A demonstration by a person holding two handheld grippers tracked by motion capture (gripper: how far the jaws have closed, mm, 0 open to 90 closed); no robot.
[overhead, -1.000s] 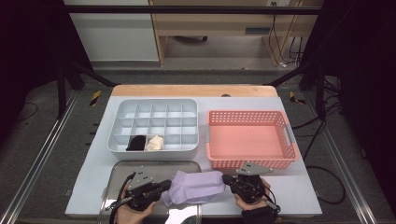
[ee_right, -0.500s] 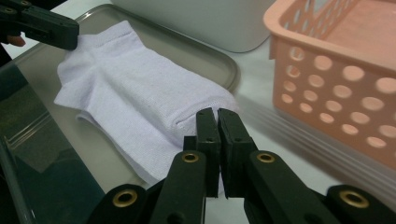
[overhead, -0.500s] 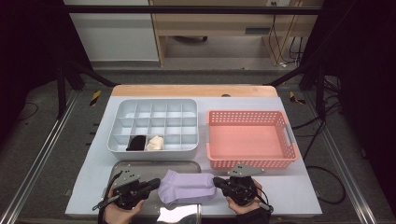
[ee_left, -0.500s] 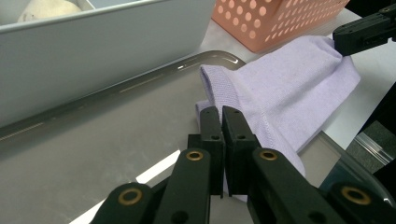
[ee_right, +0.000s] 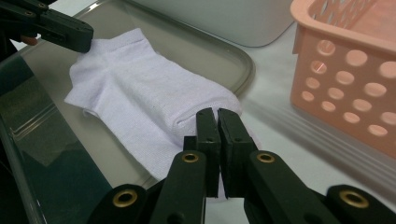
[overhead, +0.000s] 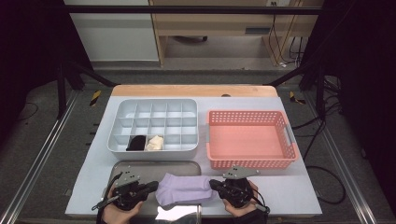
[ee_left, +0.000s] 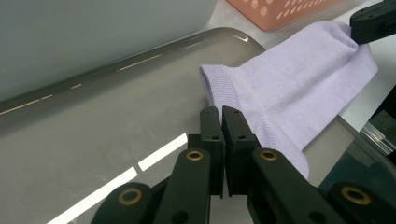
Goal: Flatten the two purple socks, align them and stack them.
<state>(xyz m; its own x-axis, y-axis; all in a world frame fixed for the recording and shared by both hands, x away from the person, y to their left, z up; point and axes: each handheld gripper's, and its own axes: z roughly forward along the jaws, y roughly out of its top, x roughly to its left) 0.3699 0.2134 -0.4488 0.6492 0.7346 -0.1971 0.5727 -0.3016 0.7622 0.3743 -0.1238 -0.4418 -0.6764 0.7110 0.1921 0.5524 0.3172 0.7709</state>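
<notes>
A lavender sock (overhead: 184, 189) is stretched between my two grippers over the front edge of a metal tray (overhead: 140, 165). My left gripper (overhead: 153, 186) is shut on the sock's left end, and in the left gripper view its closed jaws (ee_left: 223, 116) pinch the sock (ee_left: 289, 93) near the cuff. My right gripper (overhead: 214, 183) is shut on the sock's right end. In the right gripper view its jaws (ee_right: 217, 116) clamp a fold of the sock (ee_right: 140, 93). Both hands hold the grippers low at the table's front edge.
A grey compartment box (overhead: 154, 103) stands behind the tray, with a black rolled sock (overhead: 137, 143) and a cream one (overhead: 154, 143) in two front cells. A pink perforated basket (overhead: 247, 113) sits to its right, close to my right gripper.
Both grippers and the sock have shifted slightly left. The sock now hangs flatter and more stretched between them. Both grips are unchanged.
</notes>
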